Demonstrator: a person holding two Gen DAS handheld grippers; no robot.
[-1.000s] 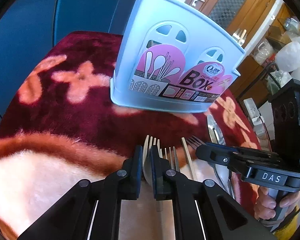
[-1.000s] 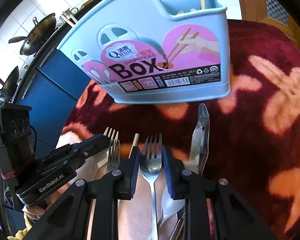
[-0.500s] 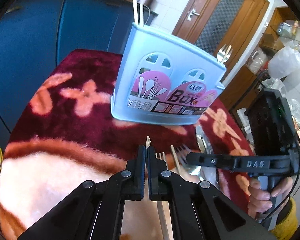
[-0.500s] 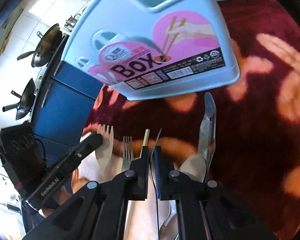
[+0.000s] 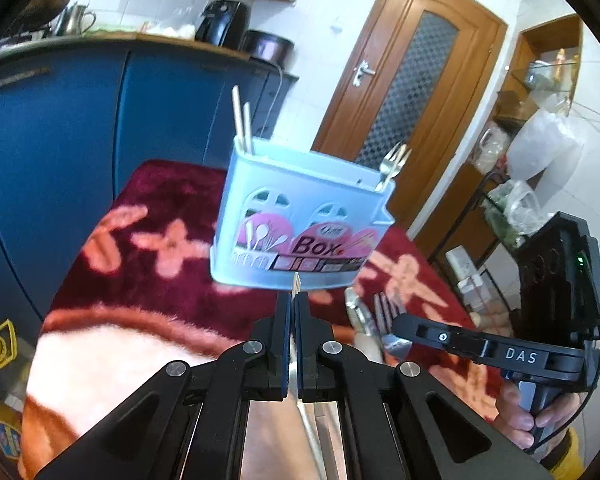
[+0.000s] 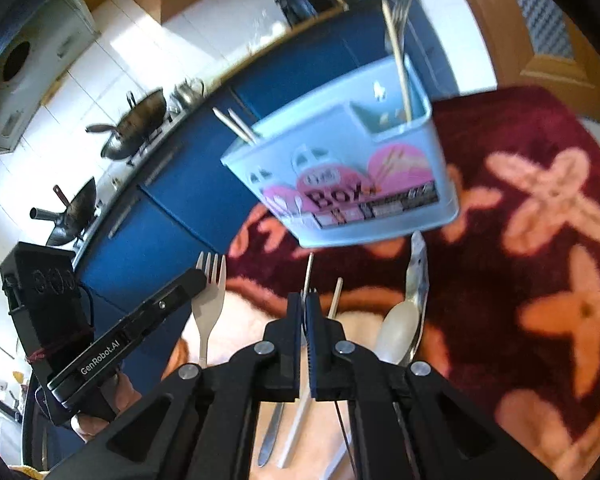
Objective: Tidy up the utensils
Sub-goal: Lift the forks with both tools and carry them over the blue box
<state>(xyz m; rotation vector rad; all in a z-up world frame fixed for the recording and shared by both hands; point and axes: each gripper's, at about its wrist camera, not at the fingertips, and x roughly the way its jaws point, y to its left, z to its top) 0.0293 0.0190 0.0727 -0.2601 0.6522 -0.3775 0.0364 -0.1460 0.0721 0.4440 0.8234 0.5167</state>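
My left gripper [image 5: 292, 300] is shut on a pale fork [image 5: 297, 282], seen edge-on and lifted off the cloth; from the right wrist view the same fork [image 6: 210, 292] sticks out of the left gripper [image 6: 200, 278]. My right gripper [image 6: 303, 300] is shut on a metal fork [image 6: 309, 268], also edge-on; its tines [image 5: 384, 306] show past the right gripper [image 5: 398, 322]. Ahead of both stands the light-blue utensil box [image 5: 300, 232], holding two chopsticks [image 5: 242, 120] and a fork [image 5: 392, 164].
A maroon flowered cloth [image 5: 160, 280] covers the table. On it lie tongs [image 6: 416, 264], a spoon [image 6: 396, 332] and a loose chopstick [image 6: 336, 296]. Blue cabinets [image 5: 60, 140] stand behind on the left, with woks [image 6: 136, 128] on the counter. A wooden door [image 5: 412, 92] is behind the box.
Both grippers closed on their forks and rose with them off the cloth. The forks now sit edge-on between the jaws. The box looks smaller and farther away.
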